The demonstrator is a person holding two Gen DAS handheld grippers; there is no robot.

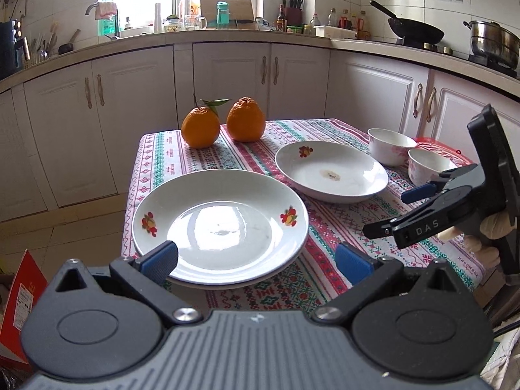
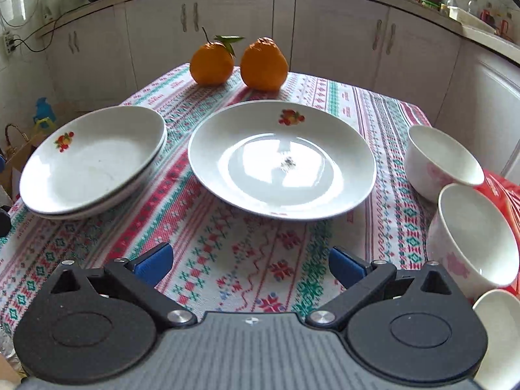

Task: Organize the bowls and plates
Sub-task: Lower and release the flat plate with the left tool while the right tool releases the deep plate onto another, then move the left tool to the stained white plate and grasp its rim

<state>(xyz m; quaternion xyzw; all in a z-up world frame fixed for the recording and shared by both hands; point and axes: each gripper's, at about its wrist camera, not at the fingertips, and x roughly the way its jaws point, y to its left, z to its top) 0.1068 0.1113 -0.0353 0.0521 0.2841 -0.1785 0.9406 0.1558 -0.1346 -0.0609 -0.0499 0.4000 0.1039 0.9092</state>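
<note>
Two white plates with fruit prints sit stacked (image 1: 221, 227) at the table's near left; they also show in the right wrist view (image 2: 94, 162). A single white plate (image 1: 331, 170) lies further right, centred in the right wrist view (image 2: 282, 159). Three white bowls with pink flowers (image 2: 442, 162) (image 2: 474, 234) (image 2: 500, 334) stand at the right edge; two show in the left wrist view (image 1: 391, 144) (image 1: 429, 165). My left gripper (image 1: 256, 260) is open, its fingers just short of the stack's near rim. My right gripper (image 2: 250, 266) is open and empty above the cloth, also seen from the left (image 1: 386, 211).
Two oranges (image 1: 224, 125) stand at the table's far edge. The patterned tablecloth (image 2: 227, 260) covers the small table. A red item (image 2: 500, 188) lies under the bowls at right. White cabinets and a cluttered counter (image 1: 260, 32) run behind. A red box (image 1: 19, 299) sits on the floor at left.
</note>
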